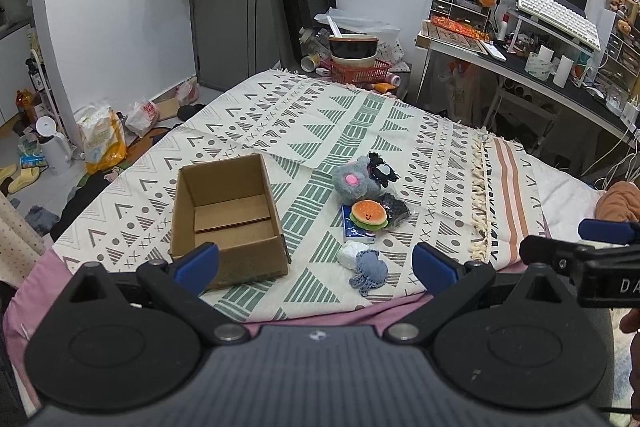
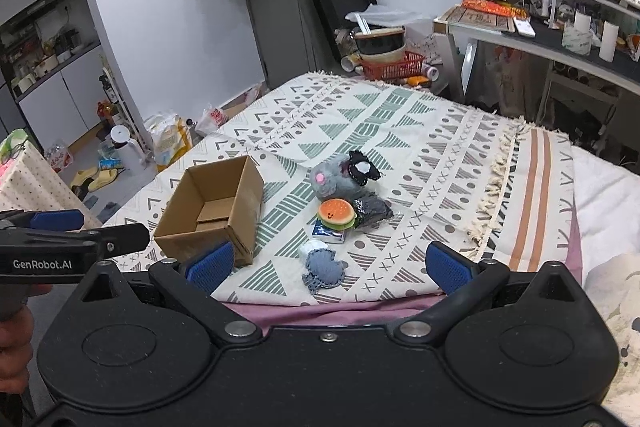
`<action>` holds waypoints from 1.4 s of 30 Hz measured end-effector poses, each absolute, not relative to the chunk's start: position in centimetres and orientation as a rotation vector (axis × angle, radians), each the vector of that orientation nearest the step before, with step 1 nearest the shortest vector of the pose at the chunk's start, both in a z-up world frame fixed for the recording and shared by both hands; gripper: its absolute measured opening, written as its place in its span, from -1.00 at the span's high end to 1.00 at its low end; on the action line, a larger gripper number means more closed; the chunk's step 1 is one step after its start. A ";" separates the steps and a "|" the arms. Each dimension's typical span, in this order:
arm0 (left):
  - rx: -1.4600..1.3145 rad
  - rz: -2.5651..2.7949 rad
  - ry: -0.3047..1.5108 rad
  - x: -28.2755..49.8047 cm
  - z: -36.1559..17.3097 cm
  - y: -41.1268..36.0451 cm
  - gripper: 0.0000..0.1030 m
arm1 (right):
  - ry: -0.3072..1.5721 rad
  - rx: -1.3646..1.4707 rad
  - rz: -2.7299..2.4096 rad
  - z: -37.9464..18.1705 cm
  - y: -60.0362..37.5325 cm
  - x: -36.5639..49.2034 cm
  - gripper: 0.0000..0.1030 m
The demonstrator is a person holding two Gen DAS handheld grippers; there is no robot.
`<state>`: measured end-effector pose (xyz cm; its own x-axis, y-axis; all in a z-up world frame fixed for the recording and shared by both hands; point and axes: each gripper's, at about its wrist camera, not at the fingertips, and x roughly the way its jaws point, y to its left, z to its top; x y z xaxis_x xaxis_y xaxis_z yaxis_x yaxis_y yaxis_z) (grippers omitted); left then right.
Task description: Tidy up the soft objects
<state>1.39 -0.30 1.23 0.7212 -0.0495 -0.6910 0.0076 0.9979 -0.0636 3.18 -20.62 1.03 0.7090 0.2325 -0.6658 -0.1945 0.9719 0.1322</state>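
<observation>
Left wrist view. Left gripper (image 1: 316, 263): blue-padded fingers spread wide, nothing between them, hovering over the near edge of the bed. Patterned blanket (image 1: 280, 115): cream with green and grey geometric print, spread over the bed. Cardboard box (image 1: 228, 219): open top, empty, near the blanket's near edge, left of the soft objects. Soft objects, clustered right of the box: grey plush (image 1: 354, 179) with a pink spot, farthest from the near edge; black-and-white fabric piece (image 1: 382, 169) touching it; burger toy (image 1: 369, 213) resting on a blue packet (image 1: 354, 231); dark bundle (image 1: 396, 211) beside the burger; white lump (image 1: 349, 253) and blue knitted piece (image 1: 370, 269), touching, closest to the near edge. Right gripper: only one side of it enters at the right edge of the frame.

Right wrist view. Right gripper (image 2: 326, 265): fingers wide apart, empty, above the blanket's (image 2: 400, 123) near edge. Box (image 2: 212, 211) to the left; grey plush (image 2: 332, 179), burger toy (image 2: 337, 213) and blue knitted piece (image 2: 323, 267) in a line toward the near edge.
</observation>
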 end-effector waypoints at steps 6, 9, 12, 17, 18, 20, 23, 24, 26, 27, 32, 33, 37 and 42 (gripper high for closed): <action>-0.078 -0.052 0.772 3.1 -0.2 -0.1 -0.98 | 0.725 0.115 0.235 -0.3 -21.9 4.8 -1.00; -0.095 -0.057 0.783 4.3 -1.0 -0.1 -0.97 | 0.754 0.145 0.225 -1.2 -22.3 5.9 -1.00; -0.125 -0.072 0.792 5.4 -1.8 0.0 -0.96 | 0.781 0.151 0.218 -2.5 -22.4 6.8 -1.00; -0.131 -0.111 0.812 7.0 -3.1 -0.3 -0.94 | 0.822 0.205 0.244 -4.4 -22.7 8.4 -1.00; -0.128 -0.118 0.815 7.3 -3.5 -0.4 -0.93 | 0.830 0.222 0.254 -4.8 -22.7 8.8 -1.00; -0.125 -0.124 0.828 8.0 -4.1 -0.5 -0.93 | 0.844 0.230 0.254 -5.5 -22.7 9.4 -1.00; -0.117 -0.137 0.844 8.9 -5.1 -0.8 -0.87 | 0.861 0.243 0.244 -6.5 -22.9 10.5 -1.00; -0.112 -0.143 0.849 9.2 -5.5 -1.0 -0.83 | 0.862 0.252 0.243 -6.8 -23.0 10.7 -1.00; -0.116 -0.149 0.859 9.8 -6.1 -1.2 -0.80 | 0.865 0.262 0.237 -7.5 -23.1 11.2 -1.00; -0.123 -0.152 0.866 10.1 -6.5 -1.2 -0.76 | 0.868 0.262 0.232 -7.7 -23.1 11.4 -1.00; -0.150 -0.155 0.907 11.9 -8.4 -1.4 -0.53 | 0.888 0.263 0.232 -9.1 -22.7 12.4 -0.86; -0.156 -0.156 0.915 12.2 -8.8 -1.5 -0.47 | 0.899 0.267 0.230 -9.5 -22.7 12.8 -0.84; -0.183 -0.153 0.943 13.6 -10.2 -1.5 -0.33 | 0.949 0.296 0.221 -11.2 -22.7 14.1 -0.75; -0.198 -0.168 0.981 15.2 -12.2 -1.6 -0.11 | 0.992 0.323 0.217 -13.0 -22.8 15.1 -0.64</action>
<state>15.17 -1.62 -12.21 0.5455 -0.2301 -0.8059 0.0519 0.9690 -0.2416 15.11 -22.81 -13.03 0.5312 0.3236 -0.7830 -0.0326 0.9313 0.3627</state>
